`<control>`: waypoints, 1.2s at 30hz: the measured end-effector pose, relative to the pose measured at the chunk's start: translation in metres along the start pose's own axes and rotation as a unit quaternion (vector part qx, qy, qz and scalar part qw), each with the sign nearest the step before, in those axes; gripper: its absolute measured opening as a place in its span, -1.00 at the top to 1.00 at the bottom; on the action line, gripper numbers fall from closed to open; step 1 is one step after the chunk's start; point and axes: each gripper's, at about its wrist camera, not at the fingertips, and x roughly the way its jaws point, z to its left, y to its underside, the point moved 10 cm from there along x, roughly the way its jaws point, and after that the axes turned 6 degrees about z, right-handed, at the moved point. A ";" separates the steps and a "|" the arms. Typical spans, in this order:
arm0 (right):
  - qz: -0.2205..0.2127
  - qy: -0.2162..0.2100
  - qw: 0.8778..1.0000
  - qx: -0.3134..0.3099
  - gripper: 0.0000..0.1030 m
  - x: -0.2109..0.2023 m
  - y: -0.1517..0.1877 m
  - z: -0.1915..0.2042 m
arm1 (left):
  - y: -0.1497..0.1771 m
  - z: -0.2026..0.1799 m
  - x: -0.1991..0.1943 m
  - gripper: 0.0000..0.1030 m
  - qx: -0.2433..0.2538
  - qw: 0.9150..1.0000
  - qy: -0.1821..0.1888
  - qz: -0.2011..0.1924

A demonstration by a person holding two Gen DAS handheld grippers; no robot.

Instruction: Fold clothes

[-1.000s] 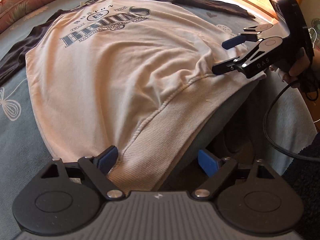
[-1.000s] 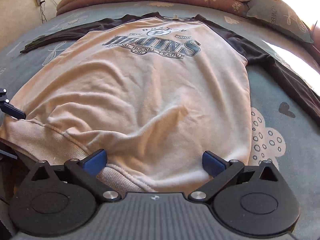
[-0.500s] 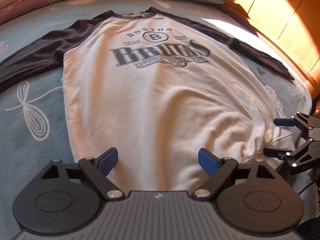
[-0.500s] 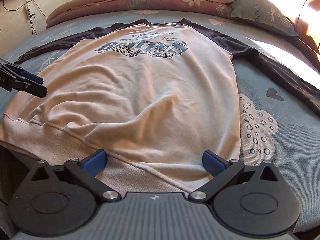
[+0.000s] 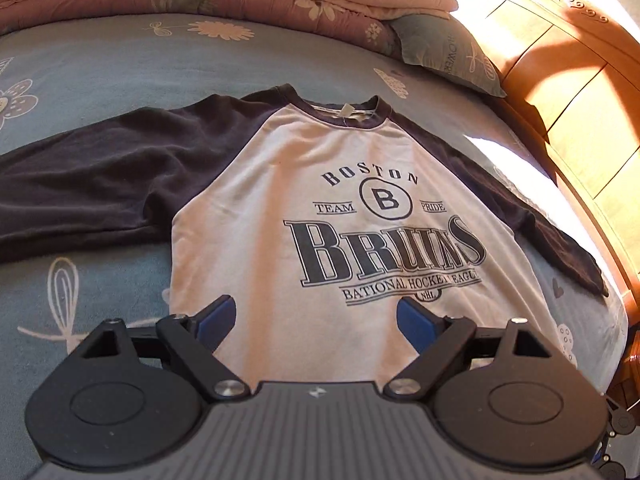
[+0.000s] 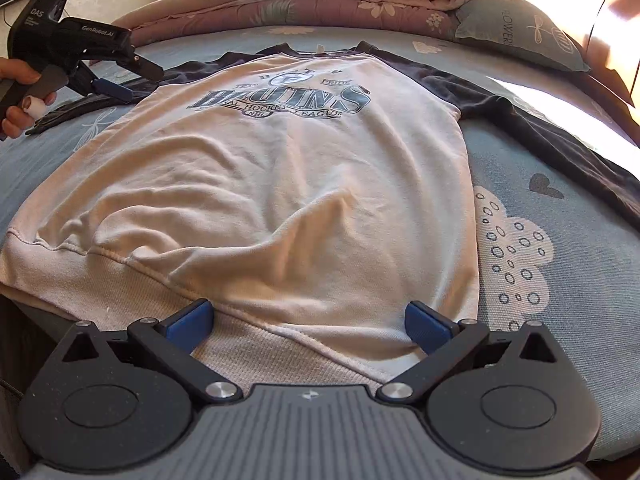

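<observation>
Sweatshirt [image 6: 304, 184], cream body with dark sleeves and dark neckband, lies face up and spread flat on the bed [image 6: 568, 320]; the printed chest graphic reads "BOSTON BRUINS". Collar points toward the far edge of the bed, where a folded quilt [image 6: 320, 4] is stacked; the ribbed hem [image 6: 256, 344] lies at the near edge, partly draped over it toward the near left corner. Body fabric shows loose wrinkles across the middle, with one raised ridge just above the hem. Both sleeves are extended outward: one runs toward the left edge of the bed, the other toward the right edge, its cuff [image 5: 580, 276] near a wooden bed frame [image 5: 568, 92]. Bed sheet is blue-grey with pale flower and cloud motifs. A grey-green pillow [image 6: 516, 32] sits in the far right corner, just beside the quilt. Right gripper [image 6: 308, 324]: jaws apart, blue pads over the hem at the near edge, nothing clamped between them. Left gripper [image 5: 316, 316]: jaws apart, nothing between them, poised over the lower chest of the garment in its own view. From the right wrist view it sits near the left sleeve, the person's hand [image 6: 20, 96] on its handle.
</observation>
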 end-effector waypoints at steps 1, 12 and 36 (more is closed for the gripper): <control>0.000 0.000 1.000 0.000 -1.00 0.000 0.000 0.000 | -0.009 0.006 0.010 -0.70 -0.013 1.000 0.006 0.001; 0.007 -0.003 1.000 -0.005 -1.00 0.001 -0.002 -0.001 | -0.056 0.066 0.048 -0.48 -0.018 0.995 -0.101 -0.013; 0.024 -0.038 0.999 0.015 -1.00 -0.007 -0.012 -0.003 | 0.052 -0.022 -0.031 -0.63 0.112 0.993 -0.027 0.020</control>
